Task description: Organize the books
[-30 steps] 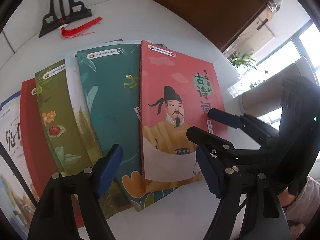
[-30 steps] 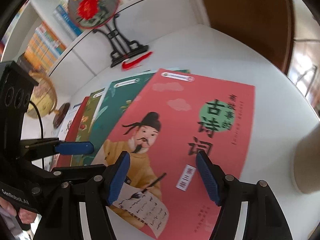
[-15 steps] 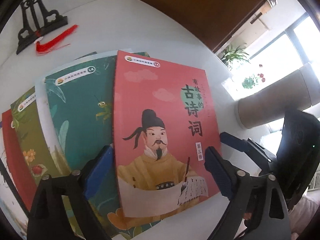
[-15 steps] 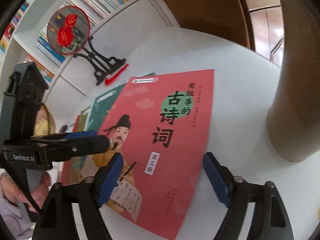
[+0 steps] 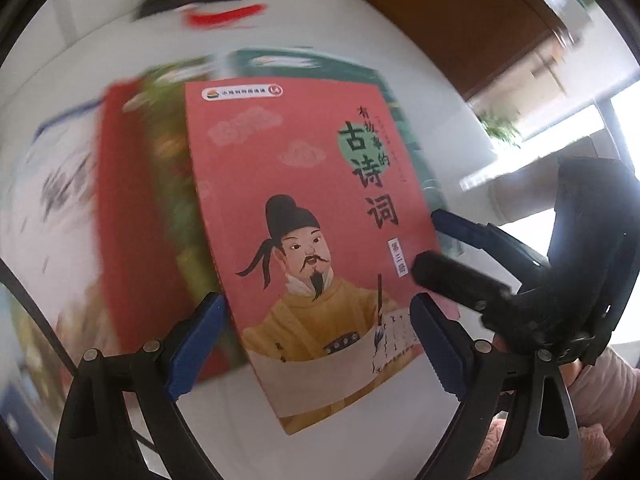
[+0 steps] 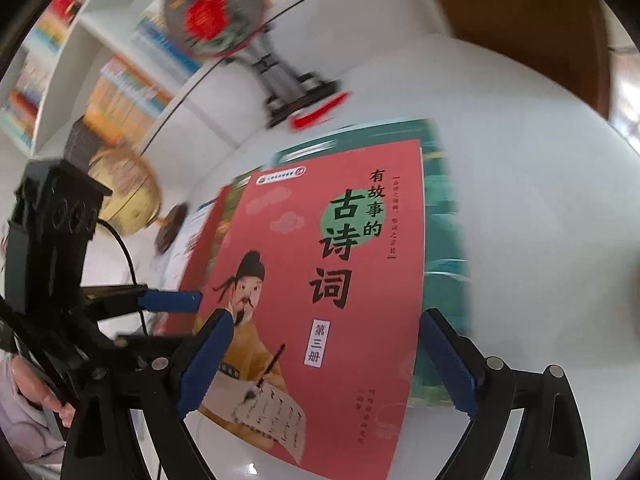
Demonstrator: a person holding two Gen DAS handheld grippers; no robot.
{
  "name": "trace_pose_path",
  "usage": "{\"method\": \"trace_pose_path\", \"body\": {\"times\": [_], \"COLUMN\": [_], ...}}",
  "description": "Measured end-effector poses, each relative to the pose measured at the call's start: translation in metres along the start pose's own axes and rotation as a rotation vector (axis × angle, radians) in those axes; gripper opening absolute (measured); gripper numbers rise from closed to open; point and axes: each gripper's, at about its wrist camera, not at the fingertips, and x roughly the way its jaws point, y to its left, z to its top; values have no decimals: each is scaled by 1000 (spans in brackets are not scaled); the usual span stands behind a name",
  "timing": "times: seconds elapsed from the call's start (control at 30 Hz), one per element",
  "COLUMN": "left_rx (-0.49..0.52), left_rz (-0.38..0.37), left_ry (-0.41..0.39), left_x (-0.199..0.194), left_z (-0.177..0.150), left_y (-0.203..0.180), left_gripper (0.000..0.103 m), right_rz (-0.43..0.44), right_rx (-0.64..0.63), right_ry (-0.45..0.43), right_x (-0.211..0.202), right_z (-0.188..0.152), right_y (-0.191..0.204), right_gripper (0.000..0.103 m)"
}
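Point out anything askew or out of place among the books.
The books are fanned, not squared: the pink book lies on top, turned off line with the teal book under it, whose edge sticks out on the right. The red book and others splay out left.

Smooth matt paper cover on pink book [image 5: 304, 208]; glossy white table [image 6: 520, 200].

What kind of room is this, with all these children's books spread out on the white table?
Probably a home study or reading room. White shelves packed with colourful books line the wall, a globe and a decorative round fan on a stand stand by them, and the pink picture book lies on the table.
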Motion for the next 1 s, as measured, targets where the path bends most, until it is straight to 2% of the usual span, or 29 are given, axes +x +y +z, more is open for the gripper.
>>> {"method": "trace_pose_path", "body": {"times": [0.13, 0.2, 0.33, 0.5, 0.57, 0.6, 0.67, 0.77, 0.8, 0.83, 0.9, 1.0], "left_rx": [-163, -190, -184, -157, -163, -175, -207, -300, -341, -396, -436, -448], "left_rz": [3, -20, 65, 61, 76, 79, 66, 14, -15, -74, -75, -70], "left_ry": [-31, -54, -39, -15, 5, 27, 74, 80, 78, 61, 27, -4], "left_x": [-8, -12, -10, -7, -4, -1, 6, 12, 14, 14, 9, -5], "left_z": [-22, -21, -13, -26, -29, -32, -37, -49, -53, -56, -58, -60], "left_y": [38, 41, 35, 29, 24, 26, 27, 43, 50, 58, 66, 72], "left_gripper": [91, 91, 91, 91, 91, 91, 89, 82, 73, 69, 62, 46], "right_rz": [110, 166, 137, 167, 237, 248, 228, 181, 190, 201, 209, 168], "right_rx": [-55, -31, 26, 94, 121, 132, 134, 139, 151, 168, 201, 148], "right_ry": [51, 65, 49, 103, 184, 213, 259, 324, 324, 320, 299, 270], "right_x": [18, 21, 11, -1, 5, 8, 13, 26, 28, 30, 33, 28], "right_z": [1, 1, -4, -13, -13, -14, -19, -30, -33, -34, -35, -32], "right_y": [26, 29, 12, 0, 2, 3, 7, 8, 8, 7, 7, 13], "right_gripper": [93, 93, 93, 89, 84, 77, 66, 61, 55, 52, 44, 24]}}
